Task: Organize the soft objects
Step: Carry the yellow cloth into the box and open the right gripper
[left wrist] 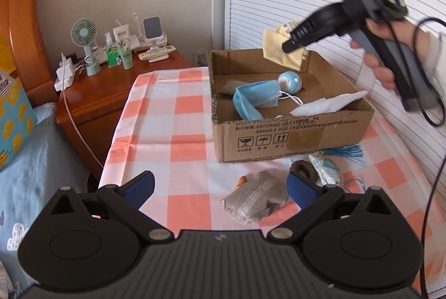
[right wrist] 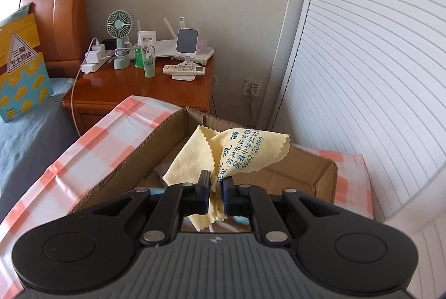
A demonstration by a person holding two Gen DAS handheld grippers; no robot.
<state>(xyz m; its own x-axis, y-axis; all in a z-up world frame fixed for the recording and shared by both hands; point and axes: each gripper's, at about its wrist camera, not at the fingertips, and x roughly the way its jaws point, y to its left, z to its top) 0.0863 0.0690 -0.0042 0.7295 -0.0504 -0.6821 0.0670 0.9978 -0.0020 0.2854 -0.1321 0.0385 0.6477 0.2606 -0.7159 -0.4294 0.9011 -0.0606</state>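
Checked tablecloth (left wrist: 184, 115) lies bare left of cardboard box (left wrist: 292, 137).

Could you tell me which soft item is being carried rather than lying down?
The yellow cloth, pinched in the right gripper above the cardboard box.

hidden: box (right wrist: 133, 165) floor, behind yellow cloth (right wrist: 195, 157) | blurred: right hand-held gripper (left wrist: 287, 46)

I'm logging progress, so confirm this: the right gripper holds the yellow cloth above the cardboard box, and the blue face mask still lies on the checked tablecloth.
One detail is wrong. The blue face mask already lies inside the cardboard box, not on the checked tablecloth, as the left wrist view shows. The right gripper does hold the yellow cloth above the box.
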